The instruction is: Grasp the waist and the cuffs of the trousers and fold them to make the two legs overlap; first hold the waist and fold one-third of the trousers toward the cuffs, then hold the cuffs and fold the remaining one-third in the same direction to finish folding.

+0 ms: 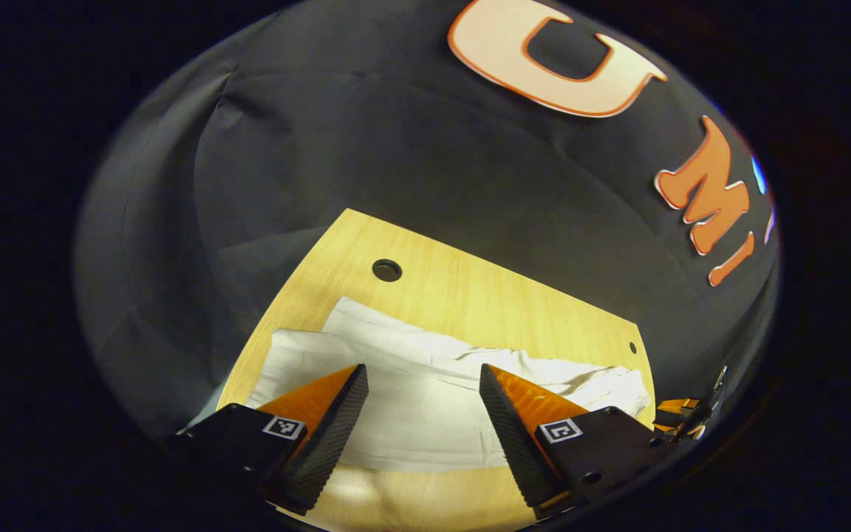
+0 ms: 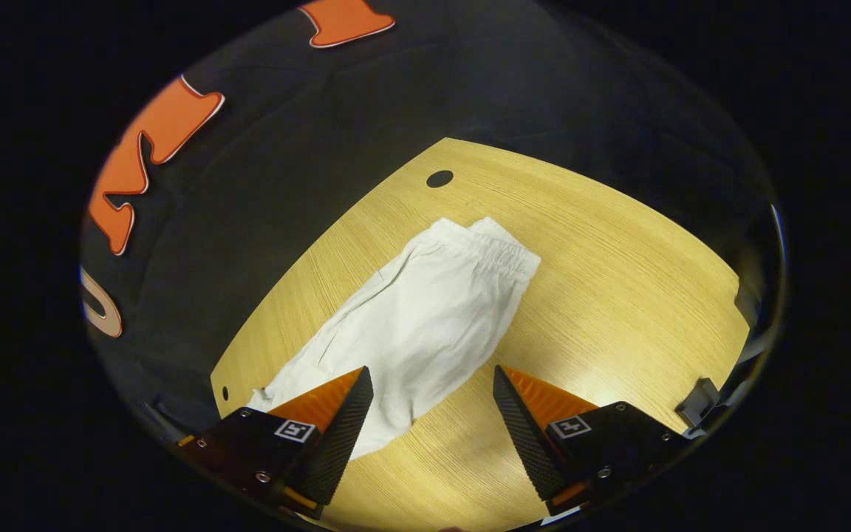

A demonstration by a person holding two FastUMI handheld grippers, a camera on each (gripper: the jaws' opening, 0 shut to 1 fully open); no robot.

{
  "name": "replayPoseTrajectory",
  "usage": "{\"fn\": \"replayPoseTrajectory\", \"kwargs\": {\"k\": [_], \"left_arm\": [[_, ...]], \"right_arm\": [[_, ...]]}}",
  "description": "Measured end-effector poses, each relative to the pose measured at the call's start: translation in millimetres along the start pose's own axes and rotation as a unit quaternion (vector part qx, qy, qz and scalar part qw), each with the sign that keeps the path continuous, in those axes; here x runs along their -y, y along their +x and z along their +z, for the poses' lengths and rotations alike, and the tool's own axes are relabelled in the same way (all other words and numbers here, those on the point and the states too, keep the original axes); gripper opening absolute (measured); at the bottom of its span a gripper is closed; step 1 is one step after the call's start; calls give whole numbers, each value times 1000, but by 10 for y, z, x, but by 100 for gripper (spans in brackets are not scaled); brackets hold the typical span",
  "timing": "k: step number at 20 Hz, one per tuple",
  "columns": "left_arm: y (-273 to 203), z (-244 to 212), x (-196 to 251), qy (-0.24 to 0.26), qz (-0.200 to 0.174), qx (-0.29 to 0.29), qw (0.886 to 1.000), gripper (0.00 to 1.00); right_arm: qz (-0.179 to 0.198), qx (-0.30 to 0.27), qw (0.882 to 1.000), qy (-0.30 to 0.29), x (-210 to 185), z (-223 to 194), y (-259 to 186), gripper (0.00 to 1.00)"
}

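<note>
White trousers (image 2: 425, 318) lie flat on the wooden table (image 2: 617, 295), folded lengthwise into one long strip. Their elastic waist (image 2: 503, 247) is the far end in the right gripper view, and the cuff end reaches down beside my right gripper (image 2: 432, 369), which is open above the cloth's near edge. In the left gripper view the trousers (image 1: 425, 428) run across from left to right, with a bunched end (image 1: 617, 388) at the right. My left gripper (image 1: 423, 369) hovers open over their middle, holding nothing. The other gripper (image 1: 684, 417) peeks in at the right edge.
A round hole (image 2: 439, 178) is cut in the table beyond the waist, and a small hole (image 2: 224, 392) sits near the cuff end. A grey fitting (image 2: 699, 403) is on the table's right edge. Black cloth walls stand close behind the table (image 1: 470, 295).
</note>
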State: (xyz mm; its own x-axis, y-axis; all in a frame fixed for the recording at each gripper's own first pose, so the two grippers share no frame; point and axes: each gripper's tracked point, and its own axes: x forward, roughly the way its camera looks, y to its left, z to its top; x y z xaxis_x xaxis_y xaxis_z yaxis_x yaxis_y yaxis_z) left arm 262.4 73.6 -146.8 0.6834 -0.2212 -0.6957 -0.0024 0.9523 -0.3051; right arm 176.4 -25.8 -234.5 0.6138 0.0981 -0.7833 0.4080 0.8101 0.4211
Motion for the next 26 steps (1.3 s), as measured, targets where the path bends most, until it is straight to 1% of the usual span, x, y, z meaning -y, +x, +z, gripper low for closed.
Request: {"fn": "replayPoseTrajectory", "kwargs": {"k": [1,3,6,8,12,14,17,19,21,22,23,24,25,26], "left_arm": [[-45,-20,83,10,-4,3,1000,100],[-114,-93,175,38,3,10,999,99],[-246,-184,383,40,0,20,999,99],[-347,-233,438,42,12,30,999,100],[-516,-322,558,44,33,45,997,99],[-609,-377,628,47,32,49,997,99],[-703,-407,684,56,44,57,996,99],[-743,-372,653,66,64,69,993,99],[-793,-338,607,104,96,88,986,100],[-835,-334,614,118,104,94,983,99],[-862,-333,656,124,102,99,982,100],[-873,-307,693,123,96,103,982,99],[-868,-300,692,120,93,104,983,99],[-875,-301,673,119,94,104,983,100]], "right_arm": [[3,-1,1000,12,82,-26,-22,99],[10,0,999,42,253,-33,-36,99],[15,0,997,79,503,30,37,99],[14,0,995,95,645,128,172,99],[28,5,992,125,681,392,485,99],[41,9,989,144,631,568,640,99],[39,14,990,138,631,778,878,99],[28,13,992,119,650,833,991,99],[29,10,993,110,641,876,1064,98],[28,10,993,112,647,898,1076,98],[31,10,993,115,649,926,1100,96],[30,7,993,118,666,939,1136,95],[27,6,992,120,688,936,1159,90],[25,2,992,120,716,930,1190,87]]}}
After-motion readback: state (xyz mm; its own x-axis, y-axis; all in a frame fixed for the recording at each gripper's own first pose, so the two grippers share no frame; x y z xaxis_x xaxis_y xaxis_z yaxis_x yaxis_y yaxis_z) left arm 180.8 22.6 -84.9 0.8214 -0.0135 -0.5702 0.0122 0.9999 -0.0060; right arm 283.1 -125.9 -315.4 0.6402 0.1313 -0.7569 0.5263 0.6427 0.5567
